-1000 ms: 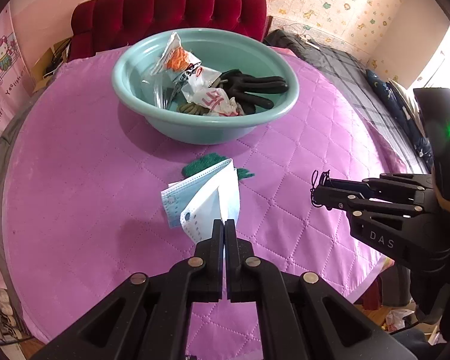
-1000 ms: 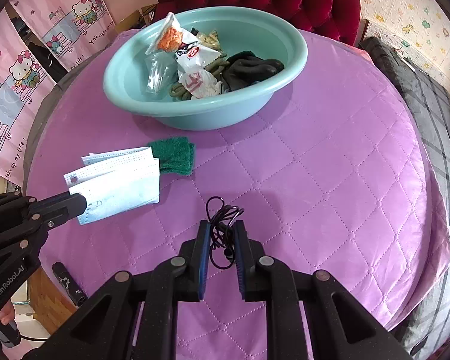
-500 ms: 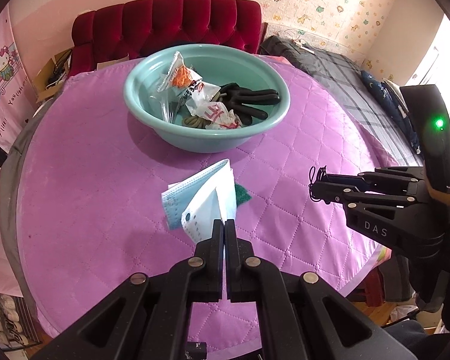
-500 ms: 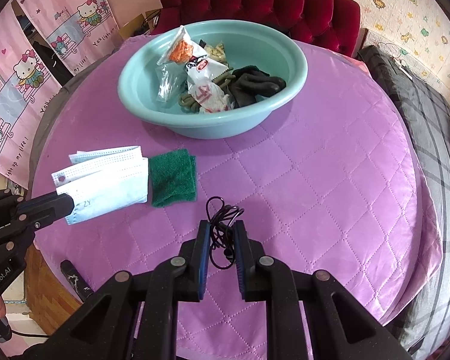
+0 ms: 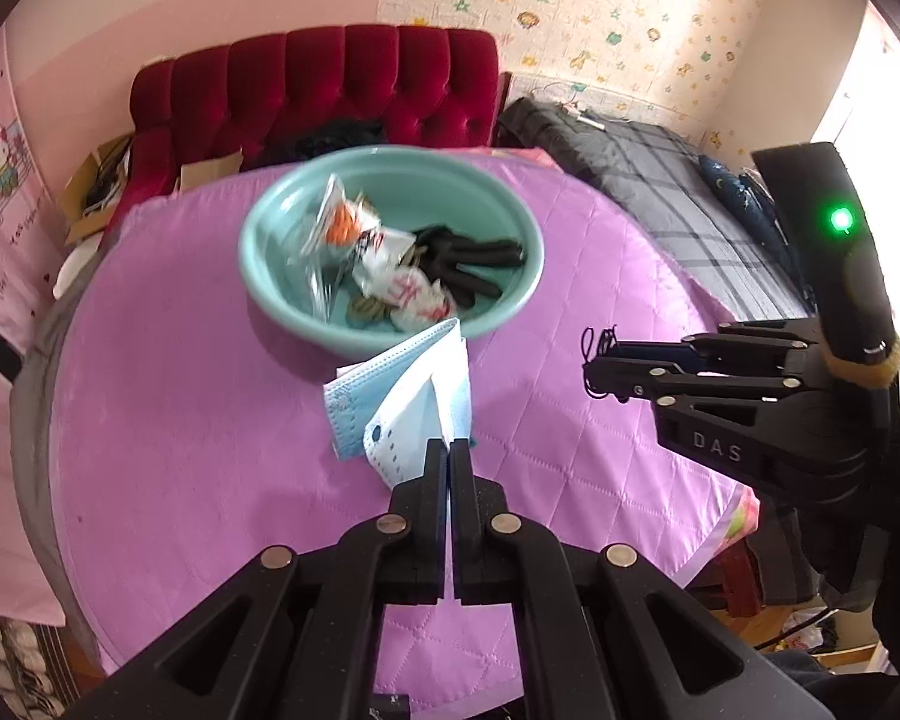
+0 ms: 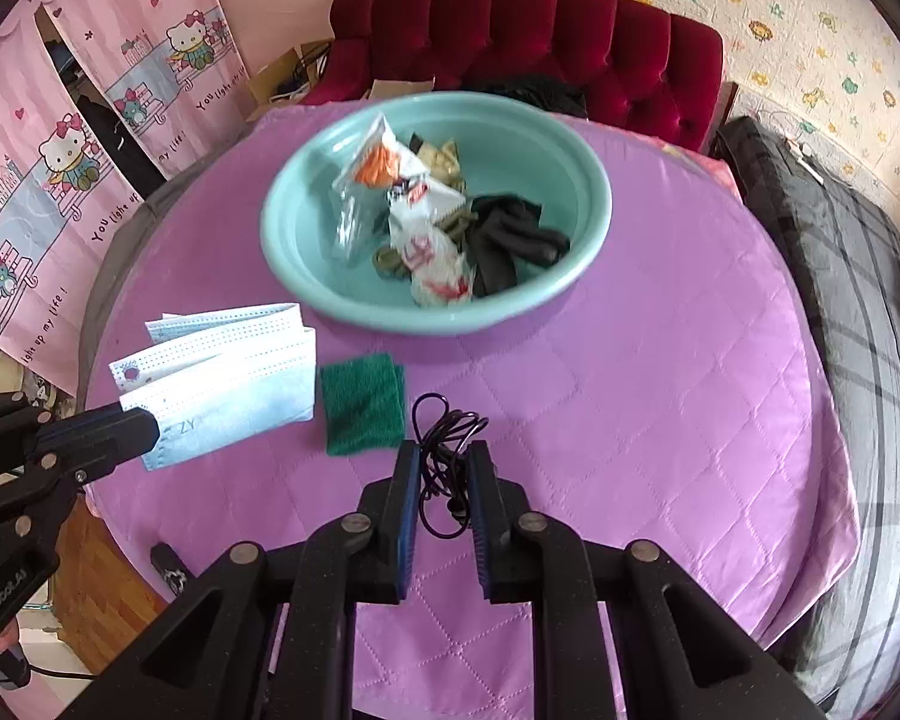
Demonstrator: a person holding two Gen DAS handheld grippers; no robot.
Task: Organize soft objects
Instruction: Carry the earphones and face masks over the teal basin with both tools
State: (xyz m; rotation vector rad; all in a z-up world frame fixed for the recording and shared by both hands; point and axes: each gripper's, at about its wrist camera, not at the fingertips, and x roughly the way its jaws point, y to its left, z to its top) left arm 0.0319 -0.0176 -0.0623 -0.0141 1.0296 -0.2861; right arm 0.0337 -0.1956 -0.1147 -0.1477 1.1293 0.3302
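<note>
The face masks (image 5: 411,396) are a small folded stack of pale blue and white pleated sheets, with dotted seams along the edges and a printed mark at one corner. They are lifted clear of the purple quilted tablecloth (image 6: 660,396), fanning out from the tip of the left gripper (image 5: 449,447), whose jaws are pressed together on the stack's near edge. The stack hangs just near of the teal basin (image 6: 594,192), which stands on the far half of the table and holds crinkled plastic packets (image 6: 414,210) and a black glove (image 6: 510,234). The right gripper (image 6: 444,456) pinches a tangle of thin black cord (image 6: 447,426), its jaws narrowly parted around the loops. On the cloth between the two grippers lies a dark green scouring pad (image 6: 363,402), flat, just left of the cord.
</note>
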